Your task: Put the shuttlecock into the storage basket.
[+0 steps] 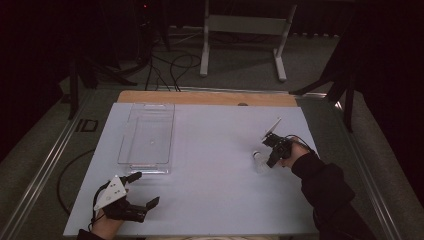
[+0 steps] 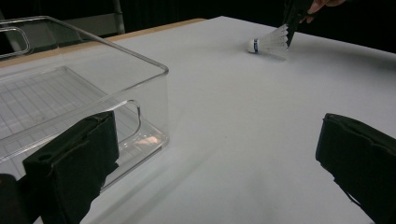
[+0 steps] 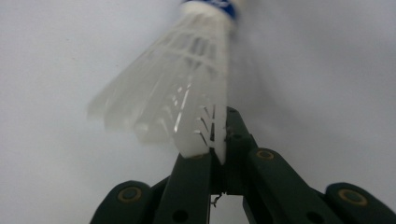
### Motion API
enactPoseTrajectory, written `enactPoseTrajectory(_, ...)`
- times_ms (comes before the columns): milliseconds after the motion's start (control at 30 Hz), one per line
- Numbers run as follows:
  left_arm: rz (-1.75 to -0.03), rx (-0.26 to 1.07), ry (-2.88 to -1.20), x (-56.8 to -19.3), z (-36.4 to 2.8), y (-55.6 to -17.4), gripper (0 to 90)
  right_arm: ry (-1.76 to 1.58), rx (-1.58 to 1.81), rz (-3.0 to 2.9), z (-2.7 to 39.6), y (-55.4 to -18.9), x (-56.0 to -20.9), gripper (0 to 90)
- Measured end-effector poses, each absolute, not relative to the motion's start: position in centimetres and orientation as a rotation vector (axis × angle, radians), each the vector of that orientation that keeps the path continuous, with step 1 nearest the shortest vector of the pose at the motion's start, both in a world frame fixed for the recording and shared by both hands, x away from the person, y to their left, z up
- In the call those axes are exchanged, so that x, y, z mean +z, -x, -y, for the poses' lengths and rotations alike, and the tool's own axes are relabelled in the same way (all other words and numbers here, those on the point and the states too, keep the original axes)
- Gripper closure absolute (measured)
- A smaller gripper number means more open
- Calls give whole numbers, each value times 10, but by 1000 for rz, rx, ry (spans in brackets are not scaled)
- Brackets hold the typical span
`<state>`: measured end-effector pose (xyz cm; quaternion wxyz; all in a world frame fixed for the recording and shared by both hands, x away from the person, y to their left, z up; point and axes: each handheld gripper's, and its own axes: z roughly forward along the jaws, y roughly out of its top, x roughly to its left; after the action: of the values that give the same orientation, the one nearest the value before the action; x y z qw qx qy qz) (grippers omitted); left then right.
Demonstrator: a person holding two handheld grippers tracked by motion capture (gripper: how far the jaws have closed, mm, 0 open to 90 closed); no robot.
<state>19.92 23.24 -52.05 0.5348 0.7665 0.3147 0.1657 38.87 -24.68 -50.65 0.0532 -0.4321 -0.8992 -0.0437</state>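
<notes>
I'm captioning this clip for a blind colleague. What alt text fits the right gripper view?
The right hand-held gripper is shut on the feather edge of a white shuttlecock, whose blue-banded cork points away toward the top of the picture. Behind it lies a plain white table.
</notes>
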Motion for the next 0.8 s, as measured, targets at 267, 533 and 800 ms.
enactPoseTrajectory(267,-749,389,-1824,-521,-232,-200,0,1253,-147,2776,245,-389,-495,900)
enactPoseTrajectory(533,-749,388,-1824,-521,-232,-200,0,1116,-115,2816,239,-385,-485,900)
enactPoseTrajectory(800,-749,386,-1826,-521,-231,-200,0,916,-126,2878,234,-377,-482,900)
